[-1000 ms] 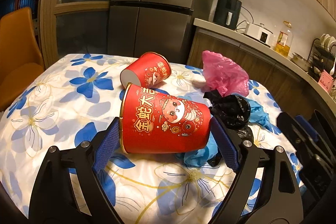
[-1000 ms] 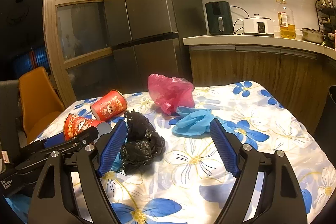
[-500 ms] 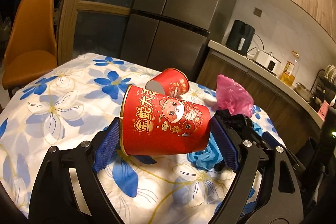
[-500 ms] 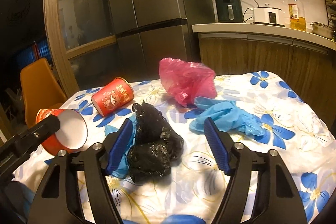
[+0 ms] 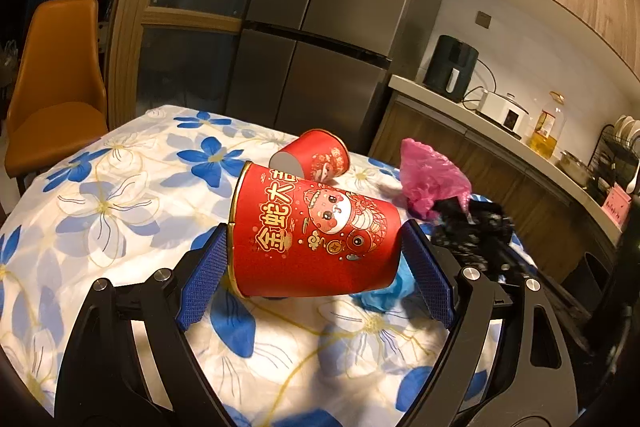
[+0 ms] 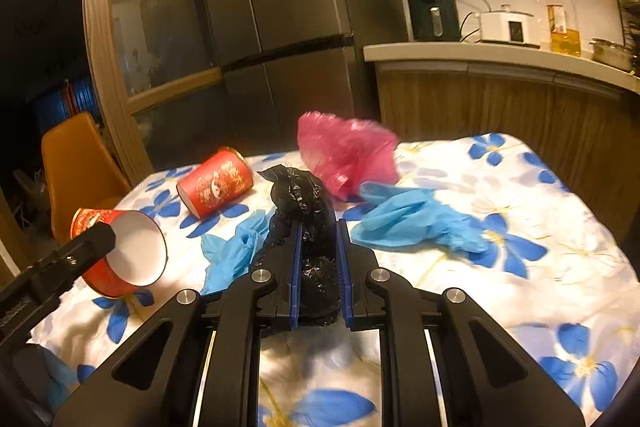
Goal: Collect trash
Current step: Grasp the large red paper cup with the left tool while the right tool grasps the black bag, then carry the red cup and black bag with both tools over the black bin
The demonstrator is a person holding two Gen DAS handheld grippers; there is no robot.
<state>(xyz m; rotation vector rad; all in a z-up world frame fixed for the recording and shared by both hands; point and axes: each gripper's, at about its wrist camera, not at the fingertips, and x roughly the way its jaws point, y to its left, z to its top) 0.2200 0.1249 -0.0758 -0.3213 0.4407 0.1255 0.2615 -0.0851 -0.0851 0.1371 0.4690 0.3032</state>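
My left gripper (image 5: 314, 255) is shut on a red paper cup (image 5: 312, 239) printed with gold characters, held on its side above the table; the cup also shows in the right wrist view (image 6: 120, 251). My right gripper (image 6: 318, 259) is shut on a crumpled black plastic bag (image 6: 304, 203), which also shows in the left wrist view (image 5: 472, 227). A second red cup (image 6: 216, 183) lies on its side on the flowered tablecloth (image 6: 520, 287). A pink plastic bag (image 6: 348, 151) and blue gloves (image 6: 416, 219) lie further back on the table.
An orange chair (image 5: 56, 83) stands at the table's left. A steel fridge (image 5: 320, 27) stands behind the table. A kitchen counter (image 6: 500, 55) at the right holds an air fryer, a cooker and an oil bottle.
My right gripper has closed on the black bag, which was loose between its open jaws before. My left gripper has lifted the red cup higher above the table.
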